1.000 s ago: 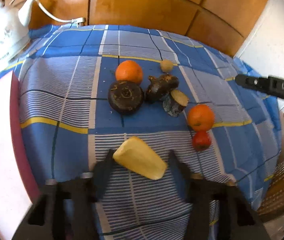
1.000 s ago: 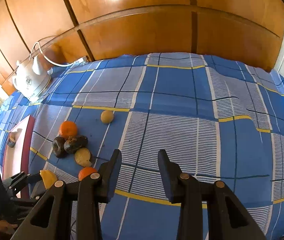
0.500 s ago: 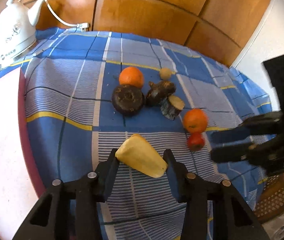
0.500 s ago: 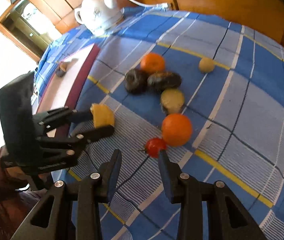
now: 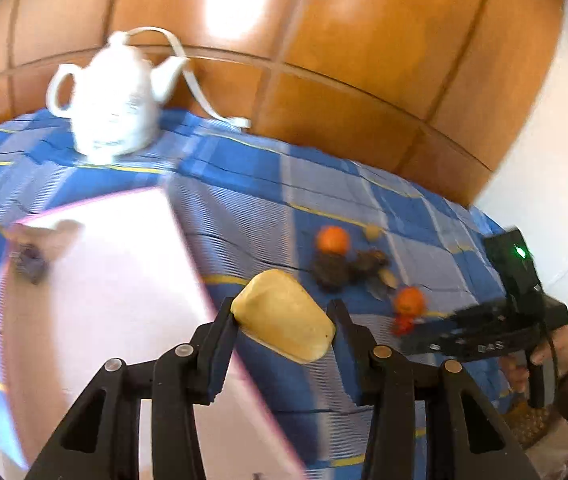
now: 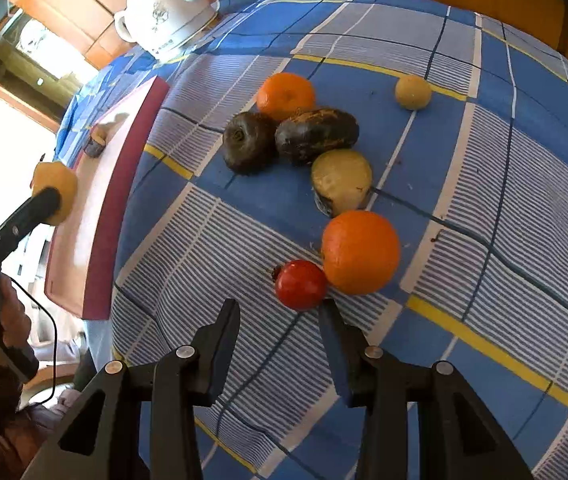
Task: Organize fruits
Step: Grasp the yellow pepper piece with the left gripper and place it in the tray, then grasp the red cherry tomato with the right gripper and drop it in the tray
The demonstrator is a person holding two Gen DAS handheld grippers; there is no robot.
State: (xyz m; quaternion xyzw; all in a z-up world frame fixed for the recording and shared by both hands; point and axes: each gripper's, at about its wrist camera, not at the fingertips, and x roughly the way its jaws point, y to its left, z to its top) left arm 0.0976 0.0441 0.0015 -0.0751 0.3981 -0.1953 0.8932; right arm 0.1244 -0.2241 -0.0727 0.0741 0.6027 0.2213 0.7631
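Left wrist view: the left gripper [image 5: 284,316] has its jaws closed against a pale yellow wedge [image 5: 282,320], smooth-skinned and blunt at the near right end, held off the cloth above the right edge of the pink board [image 5: 104,300]. A second ago this wedge lay on the striped cloth between the open fingers; now it is lifted and carried left toward the board. A small dark piece [image 5: 30,266] lies at the board's far left corner. A glossy white kettle [image 5: 112,100] stands far left on the blue checked tablecloth [image 5: 244,184]. The picture is motion-blurred. At right the right gripper [image 5: 416,340] reaches toward the red fruit [image 5: 404,324].

Right wrist view: the right gripper [image 6: 280,320] has its jaws apart and empty, with the glossy red fruit [image 6: 301,285] just beyond the fingertips, touching a dimpled orange [image 6: 360,252]. Half a second ago the fruit sat farther from the tips. Farther off lie a cut pale-faced half [image 6: 342,182], two rough dark roots [image 6: 316,135] touching each other, a second orange [image 6: 286,96] and a small tan ball [image 6: 413,92] apart at far right. At left the left gripper [image 6: 50,200] holds the wedge [image 6: 54,192] over the board [image 6: 124,184].
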